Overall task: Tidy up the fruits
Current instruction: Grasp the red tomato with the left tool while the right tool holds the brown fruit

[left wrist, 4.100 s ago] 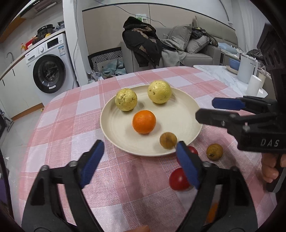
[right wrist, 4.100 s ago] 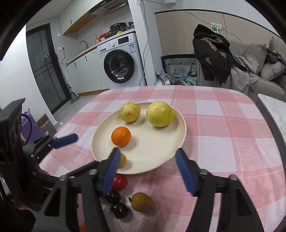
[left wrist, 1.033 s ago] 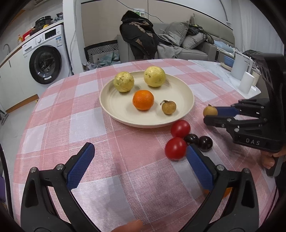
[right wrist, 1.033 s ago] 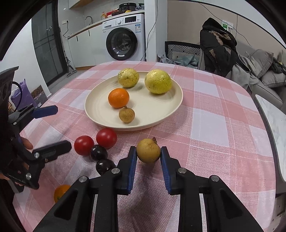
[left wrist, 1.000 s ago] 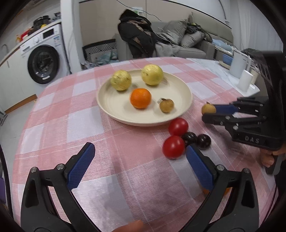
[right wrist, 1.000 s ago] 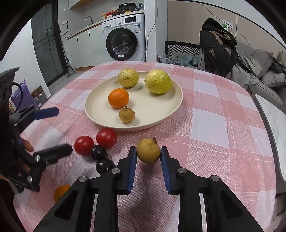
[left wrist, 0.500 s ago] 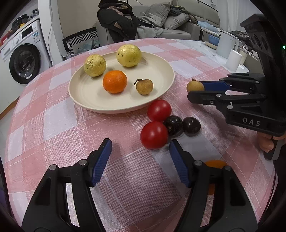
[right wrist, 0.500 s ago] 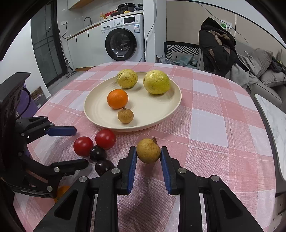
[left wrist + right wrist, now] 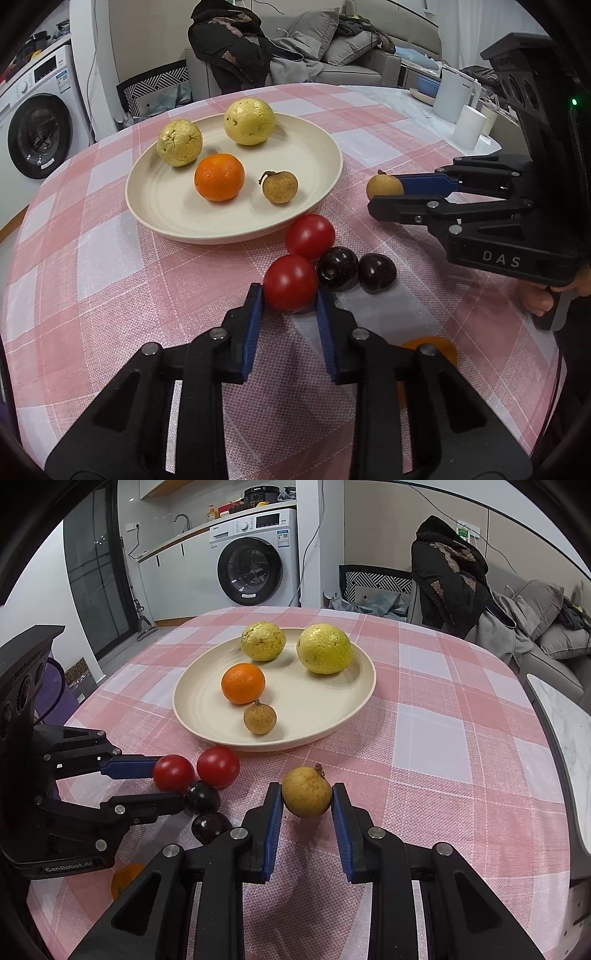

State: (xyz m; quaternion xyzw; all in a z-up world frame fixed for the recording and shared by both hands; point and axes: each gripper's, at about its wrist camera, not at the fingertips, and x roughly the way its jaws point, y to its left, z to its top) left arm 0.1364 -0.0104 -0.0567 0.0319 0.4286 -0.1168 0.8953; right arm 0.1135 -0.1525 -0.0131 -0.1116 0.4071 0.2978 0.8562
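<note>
The left gripper (image 9: 290, 295) has its jaws clamped on the near tomato (image 9: 290, 282), which rests on the bench (image 9: 110, 295) just short of the plate (image 9: 166, 206); half a second ago those jaws stood wide apart behind it. The right gripper (image 9: 307, 799) holds the brown fruit (image 9: 306, 792) as before, jaws tight on its sides, its stem nub pointing up and away toward the plate; the fruit is near round, with no clear long axis. The second tomato (image 9: 310, 236) touches the first, and two dark plums (image 9: 338, 268) lie just beside them. On the plate sit two yellow fruits (image 9: 180, 142), an orange (image 9: 219, 177) and a small longan (image 9: 280, 186), its stem pointing left in the left view. Only the right view shows the washer (image 9: 255, 566) in full and the left gripper from the side (image 9: 168, 786); only the left view shows the white cups (image 9: 469, 125) past the bench. A small orange (image 9: 430, 347) lies near the bench edge, partly hidden in both views.
</note>
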